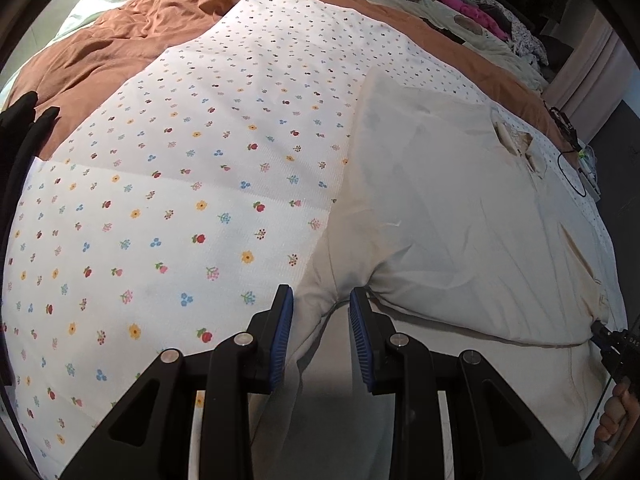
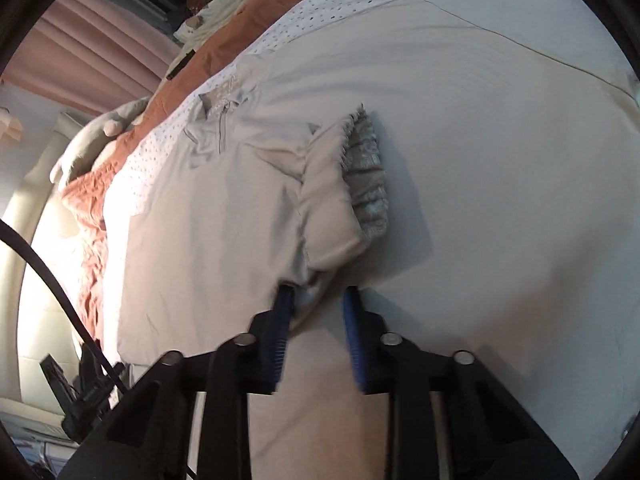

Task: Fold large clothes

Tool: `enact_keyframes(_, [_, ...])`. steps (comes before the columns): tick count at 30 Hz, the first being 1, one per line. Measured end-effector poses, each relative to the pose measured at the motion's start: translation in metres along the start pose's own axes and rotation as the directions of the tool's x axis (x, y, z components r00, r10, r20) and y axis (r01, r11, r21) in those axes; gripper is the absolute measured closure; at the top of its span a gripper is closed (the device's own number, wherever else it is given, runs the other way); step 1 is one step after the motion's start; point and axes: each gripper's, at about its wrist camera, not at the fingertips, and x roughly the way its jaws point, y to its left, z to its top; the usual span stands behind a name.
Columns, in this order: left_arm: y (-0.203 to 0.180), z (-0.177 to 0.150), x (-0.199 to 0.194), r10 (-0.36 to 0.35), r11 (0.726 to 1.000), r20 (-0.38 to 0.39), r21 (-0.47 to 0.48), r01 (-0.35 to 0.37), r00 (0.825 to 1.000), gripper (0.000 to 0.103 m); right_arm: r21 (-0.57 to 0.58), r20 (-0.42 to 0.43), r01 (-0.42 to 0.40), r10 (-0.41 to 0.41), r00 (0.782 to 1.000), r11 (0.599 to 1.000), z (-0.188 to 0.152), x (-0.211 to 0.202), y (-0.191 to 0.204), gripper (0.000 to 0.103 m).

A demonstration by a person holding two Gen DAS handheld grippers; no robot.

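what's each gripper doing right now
left gripper: closed on a bunched fold of the jacket
right gripper: sleeve end sits between the jaws; whether they grip it cannot be told

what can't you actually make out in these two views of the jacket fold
- Left wrist view: the cream jacket bunches between the left gripper fingers; pad contact is hidden by the folds.
- Right wrist view: motion blur smears the right gripper, so its grip on the jacket sleeve is unclear.
- Left wrist view: the person's hand is cut off by the right edge.
- Pile of clothes: too small and dark to sort.
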Motion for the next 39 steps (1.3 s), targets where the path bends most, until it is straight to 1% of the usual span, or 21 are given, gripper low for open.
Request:
enact_keyframes(1, [0.002, 0.001, 0.003, 0.001, 1.000, -0.005, -0.006, -0.001, 1.000, 0.072, -0.001, 0.002, 0.004, -0.004, 1.000, 1.000, 0.005, 0.007, 0.000, 0.095])
enact_keyframes(3, [0.004, 0.003, 0.008, -0.003, 1.000, -0.013, -0.018, 0.003, 1.000, 0.072, 0.003, 0.010, 0.004, -0.004, 1.000, 1.000, 0.002, 0.012, 0.005, 0.096])
enact_keyframes(5, [0.000, 0.004, 0.009, 0.015, 1.000, -0.008, -0.005, -0.015, 1.000, 0.072, 0.008, 0.015, -0.005, 0.004, 1.000, 1.000, 0.010, 0.020, 0.009, 0.096])
enact_keyframes(9, [-0.003, 0.005, 0.011, 0.045, 0.999, -0.004, -0.002, -0.045, 0.999, 0.072, 0.014, 0.014, -0.015, 0.015, 1.000, 1.000, 0.005, 0.024, 0.018, 0.096])
enact_keyframes(11, [-0.003, 0.006, 0.010, 0.051, 0.999, -0.005, -0.007, -0.051, 0.999, 0.072, 0.018, 0.015, -0.023, 0.022, 1.000, 1.000, 0.001, 0.016, 0.016, 0.096])
enact_keyframes(12, [-0.004, 0.006, 0.010, 0.054, 0.999, -0.005, -0.008, -0.054, 0.999, 0.072, 0.021, 0.010, -0.024, 0.023, 1.000, 0.999, -0.005, 0.003, 0.012, 0.096])
enact_keyframes(14, [-0.004, 0.006, 0.006, 0.049, 0.999, -0.001, -0.017, -0.049, 0.999, 0.072, 0.041, -0.001, -0.034, 0.034, 0.999, 0.999, -0.008, -0.008, 0.007, 0.095])
enact_keyframes(16, [-0.005, 0.008, -0.001, 0.044, 0.999, 0.011, -0.032, -0.043, 0.999, 0.072, 0.050, -0.004, -0.037, 0.038, 0.999, 0.998, -0.012, -0.025, 0.001, 0.092])
enact_keyframes(17, [-0.006, 0.009, -0.006, 0.040, 0.998, 0.022, -0.042, -0.039, 0.999, 0.072, 0.053, 0.006, -0.031, 0.031, 1.000, 0.998, -0.013, -0.035, -0.001, 0.081])
enact_keyframes(18, [-0.007, 0.010, -0.011, 0.034, 0.998, 0.032, -0.054, -0.032, 0.999, 0.071, 0.055, 0.023, -0.025, 0.024, 0.999, 0.998, -0.014, -0.044, -0.003, 0.063])
enact_keyframes(19, [-0.009, 0.011, -0.017, 0.022, 0.998, 0.045, -0.066, -0.019, 0.999, 0.067, 0.059, 0.052, -0.029, 0.026, 0.998, 0.998, -0.016, -0.056, -0.005, 0.050])
enact_keyframes(20, [-0.012, 0.011, -0.023, 0.008, 0.998, 0.060, -0.070, -0.004, 0.998, 0.049, 0.063, 0.079, -0.042, 0.036, 0.996, 0.997, -0.018, -0.066, -0.007, 0.030])
enact_keyframes(21, [-0.017, 0.012, -0.030, -0.008, 0.998, 0.076, -0.067, 0.013, 0.997, 0.023, 0.063, 0.104, -0.050, 0.043, 0.994, 0.997, -0.020, -0.076, -0.009, 0.028])
enact_keyframes(22, [-0.023, 0.011, -0.036, -0.028, 0.998, 0.090, -0.057, 0.033, 0.996, 0.013, 0.057, 0.125, -0.051, 0.043, 0.991, 0.997, -0.022, -0.087, -0.011, 0.028])
enact_keyframes(23, [-0.031, 0.011, -0.042, -0.045, 0.998, 0.108, -0.048, 0.051, 0.993, 0.007, 0.053, 0.138, -0.051, 0.044, 0.990, 0.997, -0.023, -0.095, -0.013, 0.028])
enact_keyframes(26, [-0.055, 0.008, -0.056, -0.080, 0.997, 0.138, -0.009, 0.082, 0.987, 0.007, 0.060, 0.180, -0.040, 0.029, 0.983, 0.997, -0.025, -0.119, -0.025, 0.028])
enact_keyframes(29, [-0.075, 0.005, -0.065, -0.124, 0.992, 0.146, 0.022, 0.122, 0.981, 0.007, 0.081, 0.228, -0.021, 0.002, 0.974, 0.996, -0.028, -0.147, -0.046, 0.028])
enact_keyframes(33, [-0.098, -0.002, -0.074, -0.166, 0.986, 0.163, 0.052, 0.160, 0.972, 0.007, 0.103, 0.267, 0.046, -0.072, 0.961, 0.994, -0.029, -0.181, -0.079, 0.028])
enact_keyframes(35, [-0.108, -0.005, -0.077, -0.178, 0.983, 0.175, 0.066, 0.169, 0.968, 0.007, 0.131, 0.289, 0.087, -0.122, 0.950, 0.988, -0.029, -0.202, -0.101, 0.028])
enact_keyframes(39, [-0.130, -0.012, -0.075, -0.189, 0.980, 0.170, 0.092, 0.175, 0.967, 0.007, 0.132, 0.334, 0.180, -0.214, 0.918, 0.975, -0.032, -0.238, -0.130, 0.028])
